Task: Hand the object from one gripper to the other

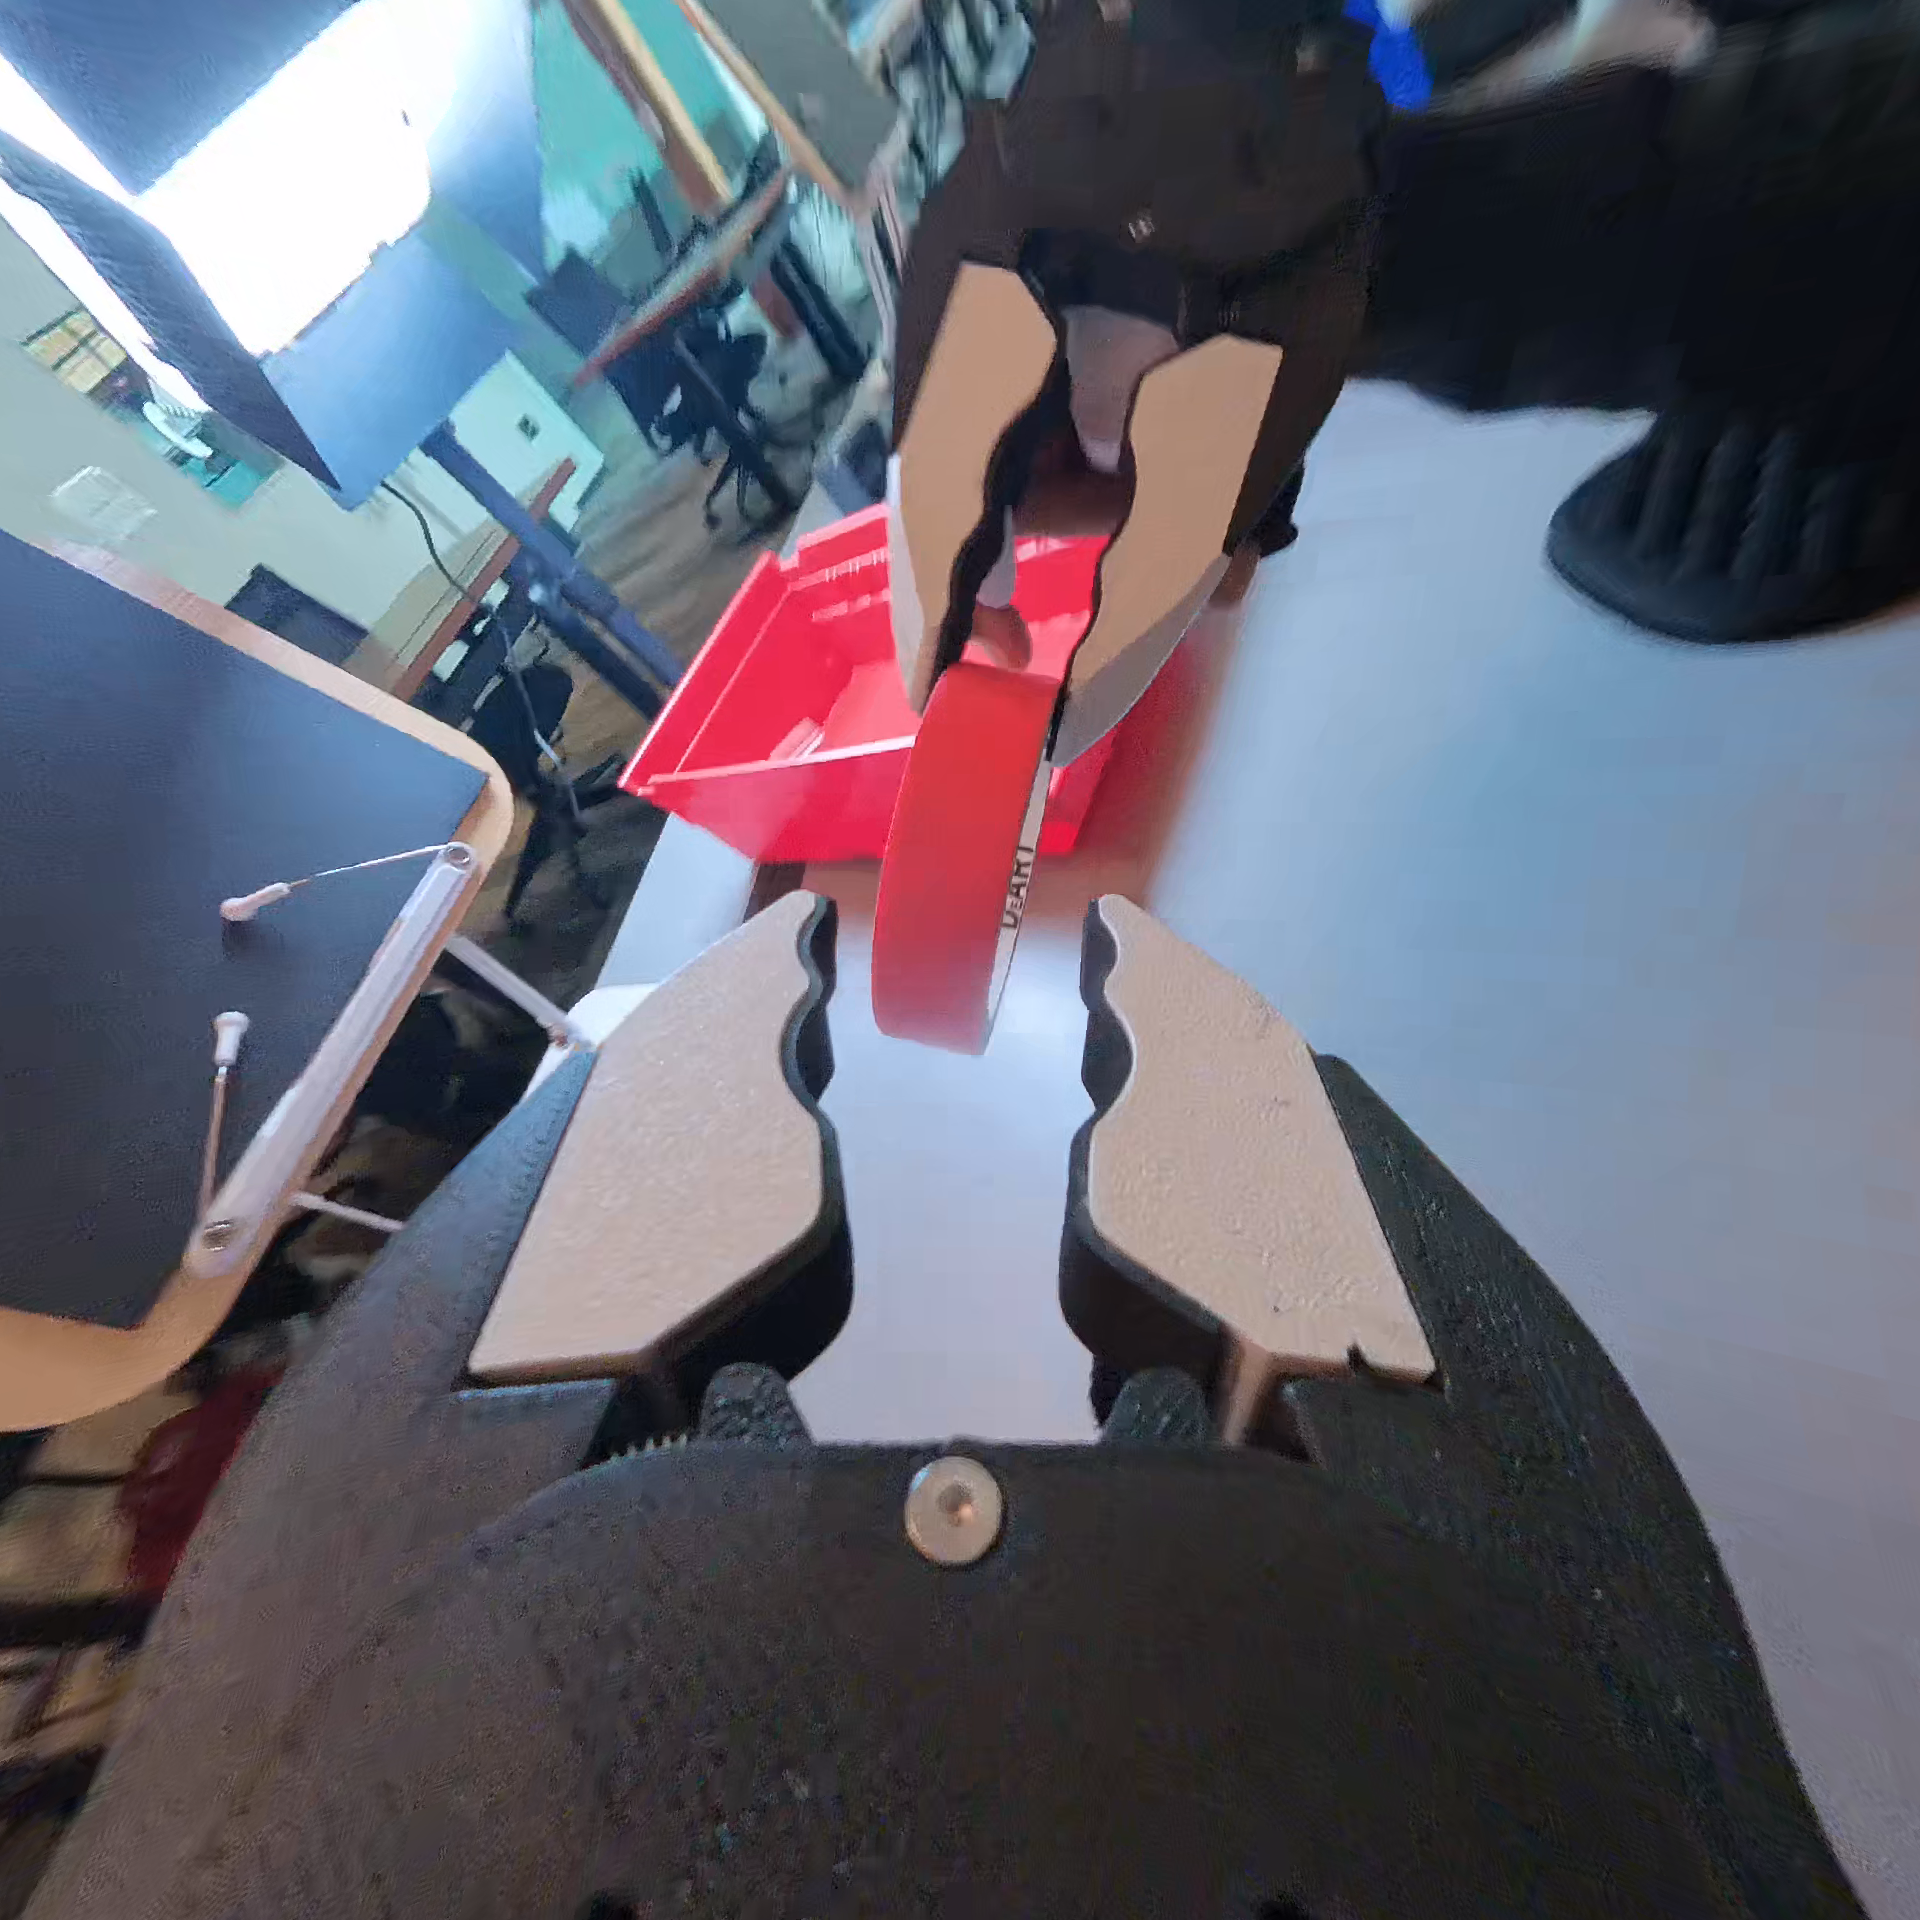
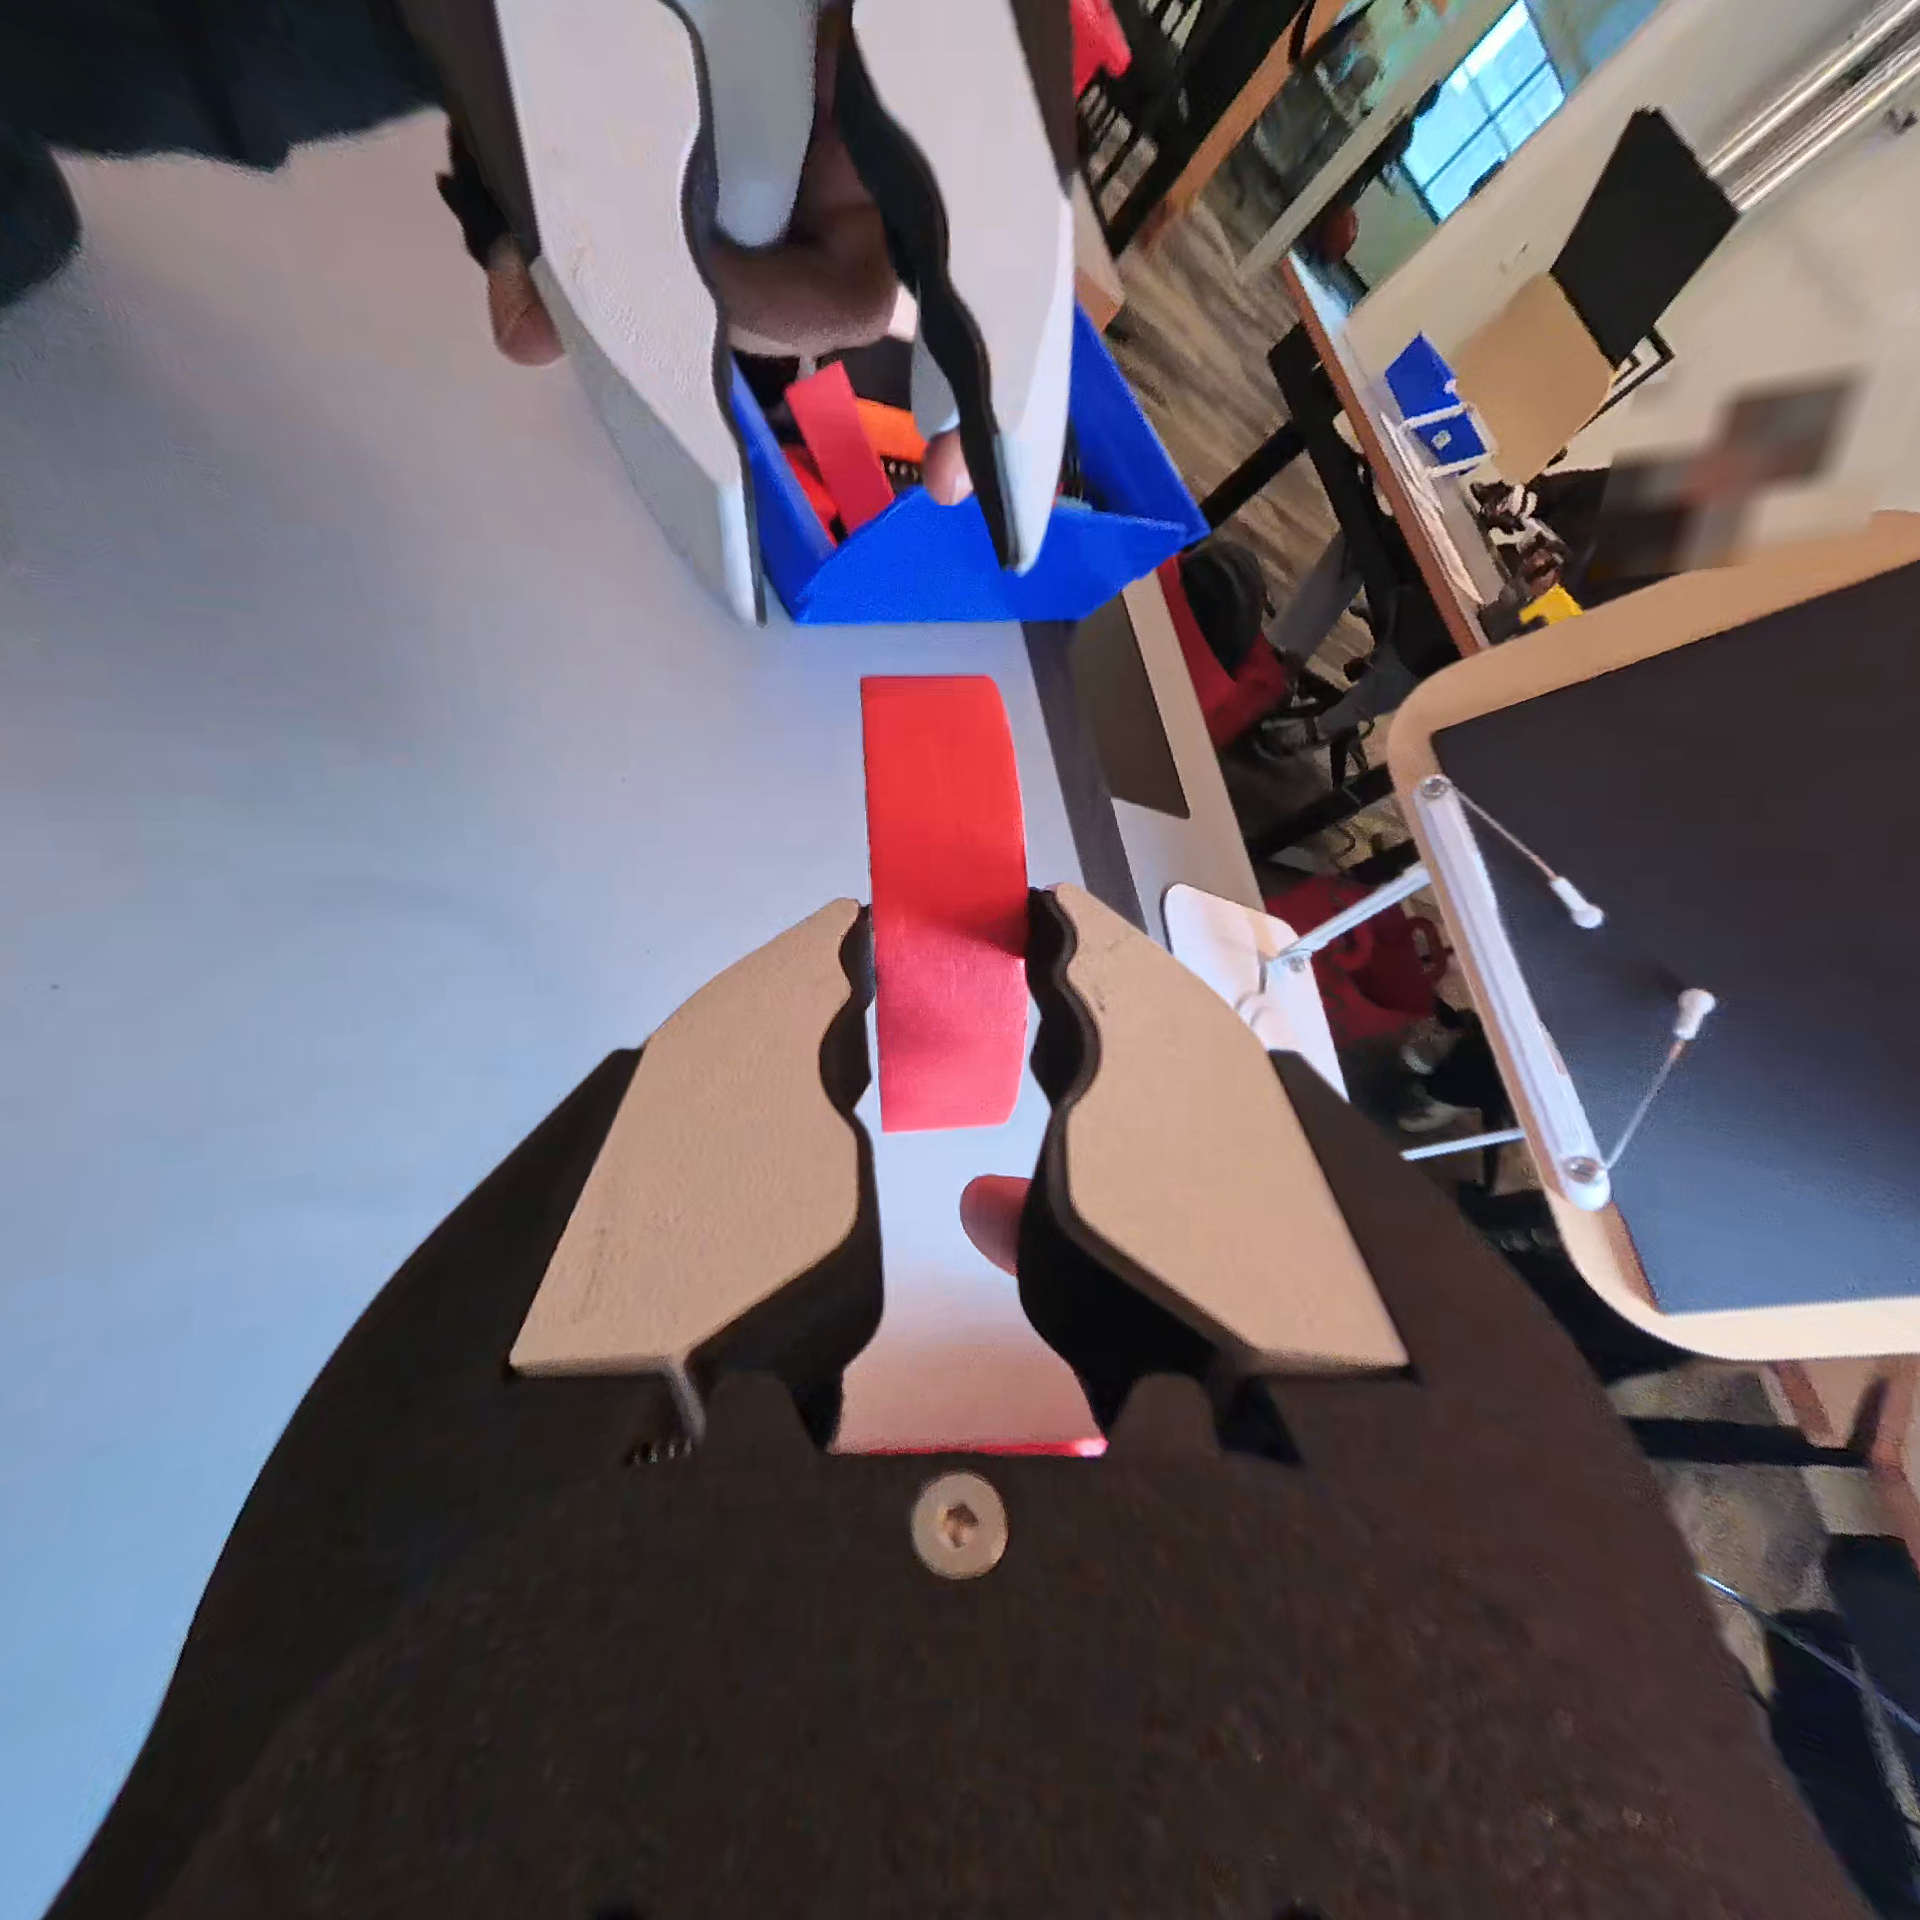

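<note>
A red tape roll [image 1: 951, 862] stands on edge in the air over the white table [image 1: 1507, 935]. My right gripper [image 2: 951, 914] is shut on the roll [image 2: 945, 831], its pads pressing both flat sides. In the left wrist view the right gripper [image 1: 997, 707] comes from the far side and holds the roll's far end. My left gripper [image 1: 961, 914] is open. The roll's near end reaches between its fingertips, with a gap on each side. In the right wrist view the left gripper [image 2: 883, 582] faces me, open, just beyond the roll.
A red bin [image 1: 769, 748] sits on the table behind the right gripper. A blue bin [image 2: 935, 571] with red and orange pieces sits behind the left gripper, near the table edge. A black-topped table [image 2: 1714, 935] stands beside. A dark sleeve [image 1: 1766, 468] lies at right. Left tips to right tips: about 6 centimeters.
</note>
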`<action>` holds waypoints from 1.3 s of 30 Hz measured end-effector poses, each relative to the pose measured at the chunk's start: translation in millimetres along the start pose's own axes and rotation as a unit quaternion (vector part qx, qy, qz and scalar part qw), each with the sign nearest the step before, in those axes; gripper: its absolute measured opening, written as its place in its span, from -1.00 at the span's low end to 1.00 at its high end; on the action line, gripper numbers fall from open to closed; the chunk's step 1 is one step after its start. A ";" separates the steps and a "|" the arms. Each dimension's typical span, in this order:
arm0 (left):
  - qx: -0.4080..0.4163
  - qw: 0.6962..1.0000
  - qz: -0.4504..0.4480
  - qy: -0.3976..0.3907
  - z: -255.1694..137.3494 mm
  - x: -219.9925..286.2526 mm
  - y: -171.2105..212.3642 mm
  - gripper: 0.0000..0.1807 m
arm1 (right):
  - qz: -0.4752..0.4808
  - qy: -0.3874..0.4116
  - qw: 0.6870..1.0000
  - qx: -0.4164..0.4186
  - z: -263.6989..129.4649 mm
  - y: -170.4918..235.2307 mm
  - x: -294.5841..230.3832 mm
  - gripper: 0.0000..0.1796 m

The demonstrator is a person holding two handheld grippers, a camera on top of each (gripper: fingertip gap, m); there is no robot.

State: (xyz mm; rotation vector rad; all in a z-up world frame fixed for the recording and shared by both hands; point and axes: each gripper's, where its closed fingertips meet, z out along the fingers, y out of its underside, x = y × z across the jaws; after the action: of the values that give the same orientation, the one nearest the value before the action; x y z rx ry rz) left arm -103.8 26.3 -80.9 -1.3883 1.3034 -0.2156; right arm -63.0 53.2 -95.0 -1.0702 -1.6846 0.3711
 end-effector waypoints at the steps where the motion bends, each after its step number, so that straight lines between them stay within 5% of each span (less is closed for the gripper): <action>1: -0.021 1.000 0.017 -0.001 6.5 5.0 2.7 -0.50 | -0.009 -0.003 1.000 -0.010 5.6 2.4 -4.2 -0.69; 8: -0.110 0.989 0.100 -0.025 33.4 14.7 30.1 -0.68 | -0.036 -0.023 0.999 -0.019 20.0 1.4 -22.2 -0.69; 17: 0.060 0.995 -0.055 -0.052 1.2 -23.5 -2.4 -0.69 | 0.050 0.043 0.995 0.070 -4.2 -10.6 20.1 -0.44; 23: 0.106 0.977 -0.162 -0.085 -7.1 -47.2 -6.9 -0.69 | 0.071 0.122 0.987 0.071 -5.0 0.2 45.9 -0.67; 39: 0.113 0.965 -0.223 -0.081 6.8 -44.0 -6.9 -0.69 | 0.168 0.153 0.972 0.068 3.6 2.6 55.9 -0.84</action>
State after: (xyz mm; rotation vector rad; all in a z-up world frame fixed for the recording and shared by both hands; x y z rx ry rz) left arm -110.9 62.0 -54.3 -1.4539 0.7908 -0.5276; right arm -67.3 100.0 -64.5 -1.2417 -1.1906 0.5021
